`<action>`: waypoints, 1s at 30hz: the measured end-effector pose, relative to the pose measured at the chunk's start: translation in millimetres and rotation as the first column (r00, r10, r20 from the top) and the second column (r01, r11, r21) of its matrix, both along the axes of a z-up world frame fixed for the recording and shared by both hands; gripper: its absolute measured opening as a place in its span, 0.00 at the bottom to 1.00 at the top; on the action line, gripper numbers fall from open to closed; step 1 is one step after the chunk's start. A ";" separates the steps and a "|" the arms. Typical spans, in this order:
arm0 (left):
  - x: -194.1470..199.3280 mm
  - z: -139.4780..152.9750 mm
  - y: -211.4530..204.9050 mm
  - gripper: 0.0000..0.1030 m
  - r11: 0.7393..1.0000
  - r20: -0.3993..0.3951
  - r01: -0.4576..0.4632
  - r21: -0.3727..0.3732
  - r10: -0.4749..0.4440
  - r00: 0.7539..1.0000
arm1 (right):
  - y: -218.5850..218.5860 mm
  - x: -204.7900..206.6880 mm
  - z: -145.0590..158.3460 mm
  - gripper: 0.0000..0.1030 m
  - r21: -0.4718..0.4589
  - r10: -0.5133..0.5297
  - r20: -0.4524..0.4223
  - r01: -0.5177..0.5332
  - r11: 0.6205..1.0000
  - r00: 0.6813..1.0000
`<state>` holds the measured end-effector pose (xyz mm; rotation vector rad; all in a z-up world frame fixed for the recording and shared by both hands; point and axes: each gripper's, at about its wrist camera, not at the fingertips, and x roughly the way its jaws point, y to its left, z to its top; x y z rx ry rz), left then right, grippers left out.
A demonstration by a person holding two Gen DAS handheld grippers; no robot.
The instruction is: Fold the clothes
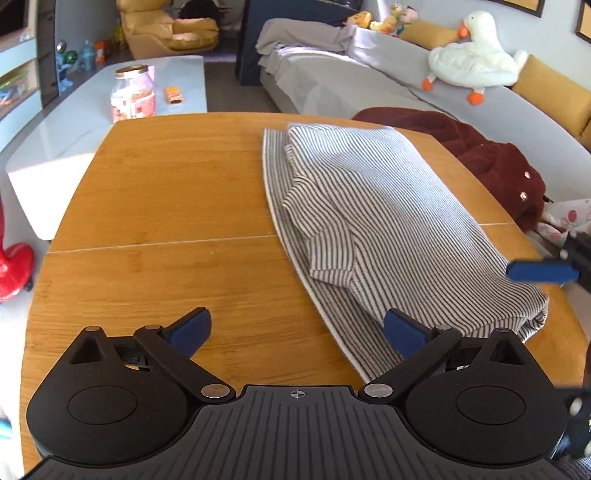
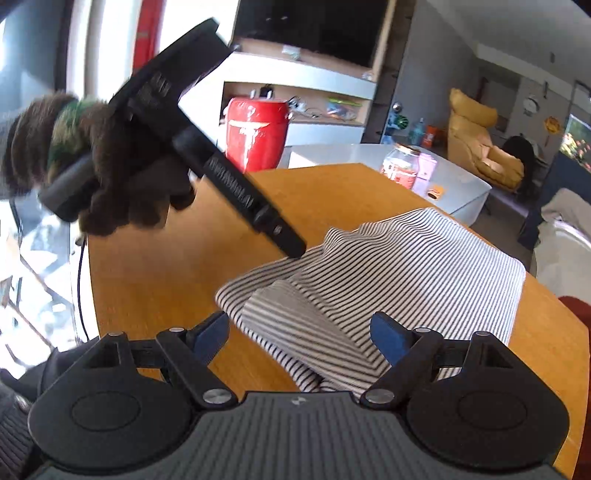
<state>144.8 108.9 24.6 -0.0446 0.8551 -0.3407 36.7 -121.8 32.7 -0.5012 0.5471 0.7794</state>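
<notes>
Left wrist view: both my jaws apart over half-folded striped shirt [image 1: 388, 206] on counter [image 1: 166, 206]; next, grab hem at 5 o'clock.

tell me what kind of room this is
Most likely a home living room. A long grey sofa with a plush goose runs behind the wooden table, and a dark TV sits above shelves, with a yellow armchair nearby.
</notes>
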 end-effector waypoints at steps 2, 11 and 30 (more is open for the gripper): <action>-4.5 5.1 5.2 0.99 1.000 0.009 0.001 -0.019 -0.001 1.000 | 3.3 1.1 -6.1 0.81 -0.048 -0.013 0.032 0.015 0.999 0.999; -25.4 11.3 5.6 1.00 0.997 0.027 0.067 -0.029 -0.066 0.997 | -23.4 12.8 16.9 0.74 0.041 -0.074 -0.020 0.075 0.996 0.997; -10.6 18.4 16.3 1.00 0.997 0.021 -0.029 -0.067 0.031 0.999 | -6.3 15.5 -6.7 0.23 0.127 -0.128 -0.065 0.135 0.983 0.990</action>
